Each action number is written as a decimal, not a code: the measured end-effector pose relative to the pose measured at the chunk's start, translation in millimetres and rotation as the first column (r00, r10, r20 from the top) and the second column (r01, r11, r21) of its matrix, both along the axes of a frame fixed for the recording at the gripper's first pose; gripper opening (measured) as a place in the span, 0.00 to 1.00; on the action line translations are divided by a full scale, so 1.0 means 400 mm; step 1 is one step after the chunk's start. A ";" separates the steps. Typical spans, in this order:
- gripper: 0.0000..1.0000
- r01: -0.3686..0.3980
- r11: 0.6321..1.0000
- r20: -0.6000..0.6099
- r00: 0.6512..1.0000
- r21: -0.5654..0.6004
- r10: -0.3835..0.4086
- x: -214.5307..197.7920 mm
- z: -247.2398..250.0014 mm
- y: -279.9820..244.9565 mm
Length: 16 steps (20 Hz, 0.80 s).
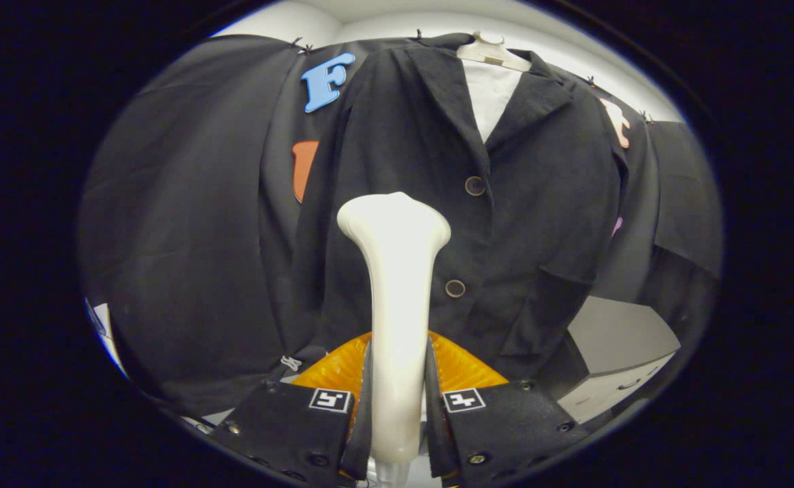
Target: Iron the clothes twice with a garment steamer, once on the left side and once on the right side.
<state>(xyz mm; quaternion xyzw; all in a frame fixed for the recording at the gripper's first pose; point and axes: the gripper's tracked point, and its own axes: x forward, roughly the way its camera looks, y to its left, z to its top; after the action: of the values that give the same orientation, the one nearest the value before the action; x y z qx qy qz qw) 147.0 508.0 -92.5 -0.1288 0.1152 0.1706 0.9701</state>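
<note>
Gripper view: jaws clamp steamer; head seemingly near jacket.

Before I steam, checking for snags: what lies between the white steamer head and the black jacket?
Nothing in the gripper view: the white steamer head, gripped by the gripper, rises before the black jacket's button placket.

The jacket was black with brown buttons. The steamer between the gripper fingers was creamy white. The hanger was cream. A white shirt showed inside. A cabinet was grey.
</note>
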 end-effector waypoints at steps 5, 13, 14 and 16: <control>0.36 -0.002 1.000 -0.032 0.999 -0.026 0.002 0.006 -0.073 -0.011; 0.36 -0.012 0.998 -0.113 0.994 -0.066 0.005 -0.003 -0.213 -0.031; 0.36 -0.012 0.997 -0.124 0.992 -0.072 0.003 -0.004 -0.233 -0.035; 0.36 -0.014 0.996 -0.147 0.989 -0.085 0.001 -0.011 -0.270 -0.042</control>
<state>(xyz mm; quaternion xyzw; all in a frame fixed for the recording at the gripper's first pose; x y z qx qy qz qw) 142.5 491.3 -200.5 -0.1580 0.1930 0.1781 0.9519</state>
